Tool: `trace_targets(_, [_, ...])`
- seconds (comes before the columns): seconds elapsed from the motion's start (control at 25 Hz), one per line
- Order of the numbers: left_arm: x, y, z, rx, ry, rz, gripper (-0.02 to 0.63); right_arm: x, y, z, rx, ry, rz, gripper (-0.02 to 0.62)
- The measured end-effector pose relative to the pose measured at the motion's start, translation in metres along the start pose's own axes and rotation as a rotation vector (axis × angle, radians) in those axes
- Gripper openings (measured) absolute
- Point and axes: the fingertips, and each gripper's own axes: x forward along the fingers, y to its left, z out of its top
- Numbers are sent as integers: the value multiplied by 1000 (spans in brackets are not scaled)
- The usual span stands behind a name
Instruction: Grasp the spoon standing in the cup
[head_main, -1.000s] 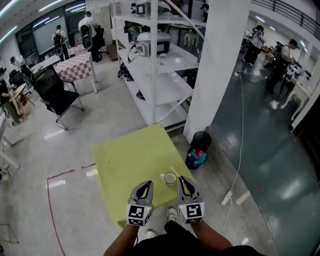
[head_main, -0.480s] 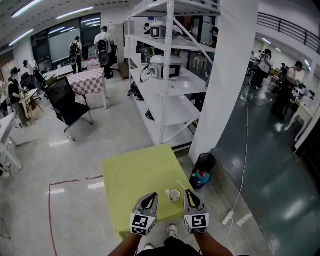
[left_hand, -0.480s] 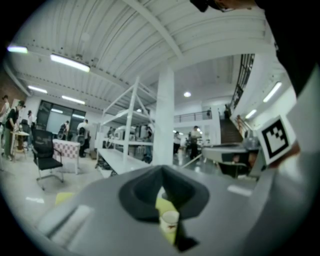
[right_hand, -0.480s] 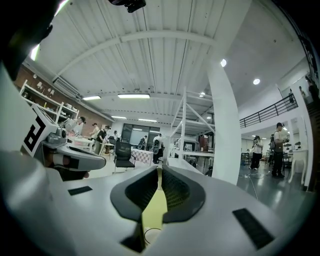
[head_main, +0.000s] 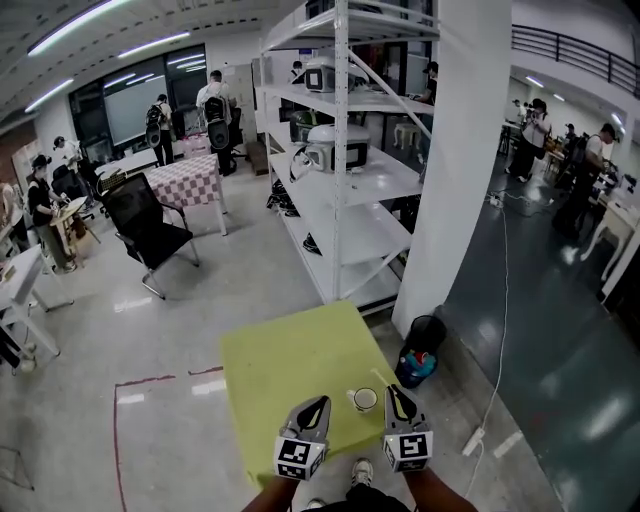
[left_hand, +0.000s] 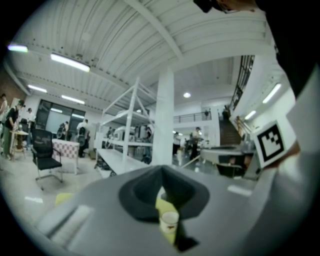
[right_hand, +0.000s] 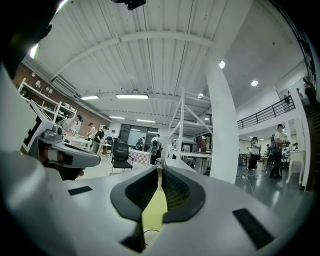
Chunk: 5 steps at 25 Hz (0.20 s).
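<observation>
A small white cup (head_main: 365, 399) stands on the yellow-green tabletop (head_main: 285, 370), close to its near right corner, and the spoon (head_main: 379, 377) stands in it with its pale handle leaning up and away to the right (it is tiny in the head view, so little more can be said of it). The left gripper (head_main: 320, 405) hovers just left of the cup and the right gripper (head_main: 396, 392) just right of it, so the cup sits between the two, touched by neither. In the left gripper view the tongs meet at their tips with nothing held; the cup and a strip of tabletop show through the hollow behind the tips. In the right gripper view the tongs stand narrow, only a thin slit between them, and through the slit shows only tabletop, nothing gripped. Beyond the tabletop rise a white shelving rack (head_main: 340, 150) and a white pillar (head_main: 460, 170), with a black bin (head_main: 422, 340) at the pillar's foot. A black office chair (head_main: 145, 225) stands well off to the left, and people stand in the background.
</observation>
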Motion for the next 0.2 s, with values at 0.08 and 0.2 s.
trace_targets(0.08, [-3,1,5,-8,-16,2,6,1,0,1,1,-4,-1,28])
trace_targets(0.2, [-5,3,13,-18,-33,3,6,2,0,5,-1,-11,-4,28])
